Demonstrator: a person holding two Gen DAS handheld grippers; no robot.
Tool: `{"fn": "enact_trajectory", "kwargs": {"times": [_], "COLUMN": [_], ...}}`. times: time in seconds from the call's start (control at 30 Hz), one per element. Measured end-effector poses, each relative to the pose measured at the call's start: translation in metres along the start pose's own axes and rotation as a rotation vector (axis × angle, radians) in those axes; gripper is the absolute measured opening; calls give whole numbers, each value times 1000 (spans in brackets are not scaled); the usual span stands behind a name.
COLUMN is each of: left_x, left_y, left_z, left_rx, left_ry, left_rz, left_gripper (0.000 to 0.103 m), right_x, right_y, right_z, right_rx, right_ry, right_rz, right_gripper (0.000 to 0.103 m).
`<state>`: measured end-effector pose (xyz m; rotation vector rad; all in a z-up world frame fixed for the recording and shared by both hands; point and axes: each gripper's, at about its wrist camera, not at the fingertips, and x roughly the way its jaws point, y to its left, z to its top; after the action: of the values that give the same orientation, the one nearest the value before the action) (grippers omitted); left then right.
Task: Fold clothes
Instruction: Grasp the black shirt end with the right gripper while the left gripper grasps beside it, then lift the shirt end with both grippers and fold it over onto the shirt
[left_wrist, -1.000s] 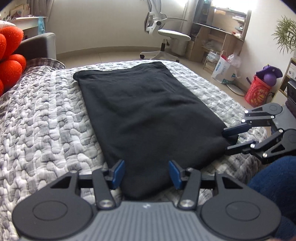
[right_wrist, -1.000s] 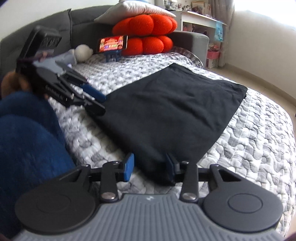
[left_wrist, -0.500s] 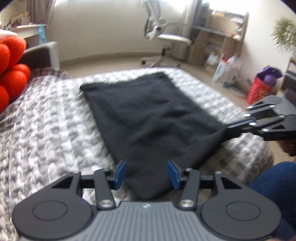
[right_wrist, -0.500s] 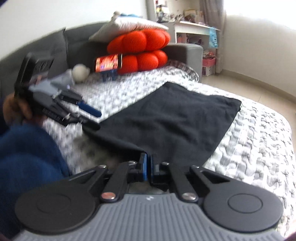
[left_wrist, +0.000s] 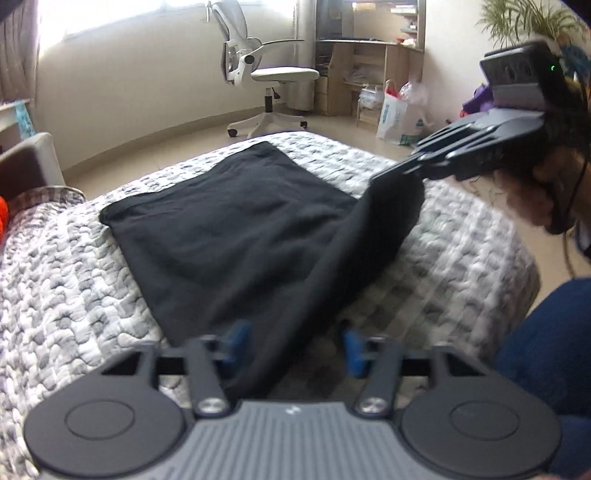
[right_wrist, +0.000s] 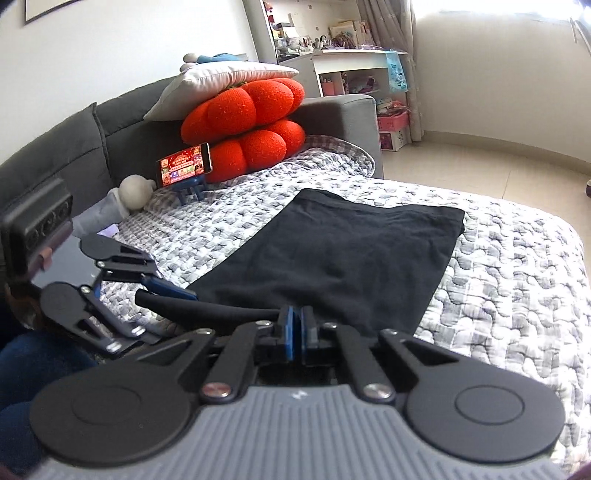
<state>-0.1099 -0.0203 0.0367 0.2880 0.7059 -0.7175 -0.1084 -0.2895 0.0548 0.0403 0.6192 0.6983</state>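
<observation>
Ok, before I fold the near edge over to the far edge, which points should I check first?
1. Right gripper shut on a black garment corner: ok.
2. Left gripper closed on its corner: not ok, jaws open, cloth between them.
3. Far half flat on the quilt: ok.
4. Phone clear of the garment: ok.
5. How much cloth the right gripper holds: cannot tell.
</observation>
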Motion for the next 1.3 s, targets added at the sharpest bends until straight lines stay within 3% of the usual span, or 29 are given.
{"fn": "enact_trajectory", "kwargs": {"times": [0.03, 0.17, 0.23, 0.27, 0.3, 0.47, 0.53, 0.57, 0.6, 0.67, 0.73, 0.8, 0.9, 0.93, 0.97, 1.0, 1.03, 1.3], "left_x": [1, 3, 2, 2, 1, 0, 0, 0, 0, -1, -2, -3, -4, -5, -5, -5, -5, 7], "left_y": [3, 15, 19, 21, 22, 26, 26, 26, 27, 29, 31, 33, 36, 37, 38, 41, 43, 73], "left_z": [-1, -2, -1, 0, 0, 2, 2, 2, 1, -2, -4, -7, -11, -12, -13, -13, -13, 10], "left_rx": [-25, -109, -128, -138, -148, -162, -162, -162, -165, -171, -176, -182, -191, -194, -198, -211, -224, -339], "left_ry": [1, -1, -13, -18, -24, -38, -38, -39, -40, -44, -47, -51, -56, -58, -60, -64, -69, -100], "left_rz": [-1, -7, -11, -13, -14, -23, -28, -30, -31, -35, -38, -41, -46, -48, -50, -57, -63, -77], "left_gripper": [15, 10, 9, 9, 9, 9, 9, 9, 9, 10, 17, 35, 36, 36, 29, 15, 11, 7], "right_x": [0, -2, -7, -10, -12, -16, -14, -14, -14, -14, -13, -16, -19, -19, -19, -19, -18, -8], "right_y": [-1, -1, -1, 0, 1, 5, 1, -1, -2, -2, 0, -1, -2, -3, -4, -4, -5, -27], "right_z": [-2, -12, -17, -20, -23, -30, -31, -32, -31, -31, -32, -33, -35, -35, -35, -34, -33, 0], "right_rx": [0, -5, -8, -10, -19, -55, -42, -35, -32, -38, -50, -39, -23, -15, -6, -1, 8, 65], "right_ry": [-1, -6, -7, -12, -16, -17, -25, -29, -35, -43, -45, -62, -87, -93, -99, -102, -104, -93], "right_rz": [2, 17, 23, 24, 29, 3, 2, 2, 11, 15, 4, -7, -23, -22, -22, -22, -20, 7], "right_gripper": [4, 17, 42, 63, 69, 69, 60, 48, 28, 13, 9, 8, 8, 8, 8, 8, 8, 8]}}
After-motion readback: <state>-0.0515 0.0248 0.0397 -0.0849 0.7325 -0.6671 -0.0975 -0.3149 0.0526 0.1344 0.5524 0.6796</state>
